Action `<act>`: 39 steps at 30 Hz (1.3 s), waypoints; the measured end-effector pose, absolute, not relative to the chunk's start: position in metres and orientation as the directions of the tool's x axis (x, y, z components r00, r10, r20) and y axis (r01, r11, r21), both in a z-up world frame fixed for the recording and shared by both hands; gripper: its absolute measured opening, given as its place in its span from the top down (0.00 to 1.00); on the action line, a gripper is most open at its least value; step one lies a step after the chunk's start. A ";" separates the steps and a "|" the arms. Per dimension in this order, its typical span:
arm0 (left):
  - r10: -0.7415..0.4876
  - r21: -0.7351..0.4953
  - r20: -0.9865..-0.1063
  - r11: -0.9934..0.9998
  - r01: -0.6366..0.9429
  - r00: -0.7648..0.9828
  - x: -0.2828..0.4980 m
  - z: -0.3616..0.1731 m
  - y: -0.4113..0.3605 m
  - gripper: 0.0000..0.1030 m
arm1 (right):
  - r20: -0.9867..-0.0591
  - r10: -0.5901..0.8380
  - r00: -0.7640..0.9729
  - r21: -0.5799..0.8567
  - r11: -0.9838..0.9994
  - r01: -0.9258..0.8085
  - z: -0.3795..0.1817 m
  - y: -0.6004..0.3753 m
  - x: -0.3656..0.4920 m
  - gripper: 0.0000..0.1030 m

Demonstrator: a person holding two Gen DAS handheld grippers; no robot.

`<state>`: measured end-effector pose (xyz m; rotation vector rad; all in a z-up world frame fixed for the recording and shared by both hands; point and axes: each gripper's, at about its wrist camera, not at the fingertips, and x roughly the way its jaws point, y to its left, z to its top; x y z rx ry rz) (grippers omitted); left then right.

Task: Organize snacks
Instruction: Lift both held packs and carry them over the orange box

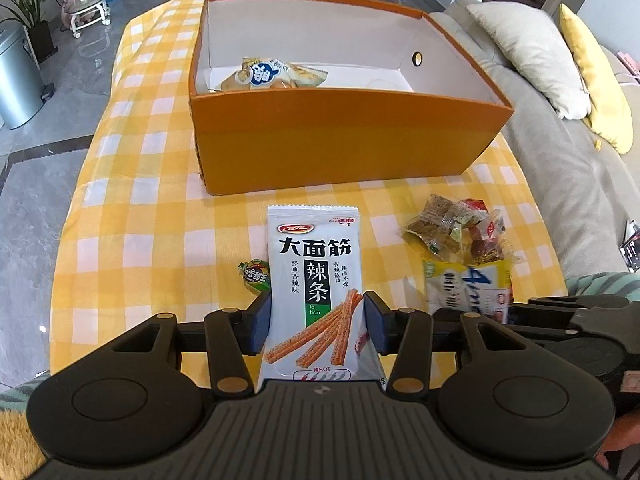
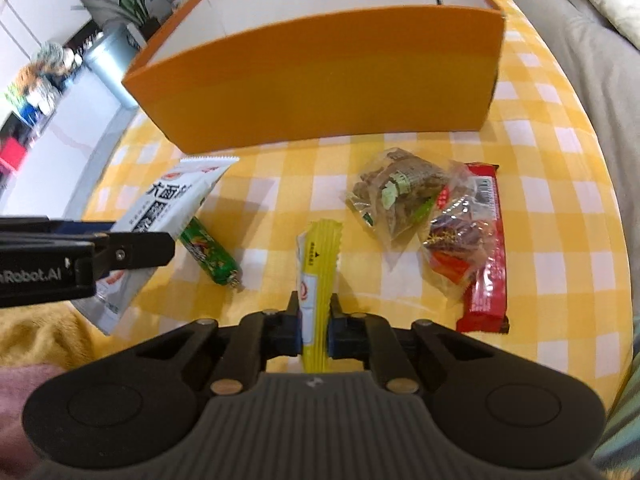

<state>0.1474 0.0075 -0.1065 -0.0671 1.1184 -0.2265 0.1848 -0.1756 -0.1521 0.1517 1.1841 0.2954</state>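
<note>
Snack bag [image 1: 272,74] inside orange box [image 1: 344,136] — left wrist view only.

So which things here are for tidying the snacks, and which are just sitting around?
For the job:
- orange cardboard box
- white spicy-strip packet in left gripper
- yellow ridged wrapper in right gripper
- green sausage stick
- red bar wrapper

Just around:
- grey metal bin
- yellow cushion
</note>
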 end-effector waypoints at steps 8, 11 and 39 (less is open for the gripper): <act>-0.229 -0.168 -0.847 0.972 0.167 0.479 0.133 -0.078 0.004 0.47 | -0.834 0.310 0.456 0.278 0.951 -0.138 -0.109 -0.190 0.168 0.94; -0.236 -0.166 -0.825 0.970 0.178 0.514 0.129 -0.063 0.000 0.47 | -0.810 0.308 0.499 0.277 0.951 -0.136 -0.091 -0.196 0.164 0.94; -0.288 -0.097 -0.706 0.944 0.314 0.647 0.223 0.017 -0.037 0.47 | -0.656 0.280 0.701 0.262 0.955 -0.136 0.003 -0.232 0.246 0.94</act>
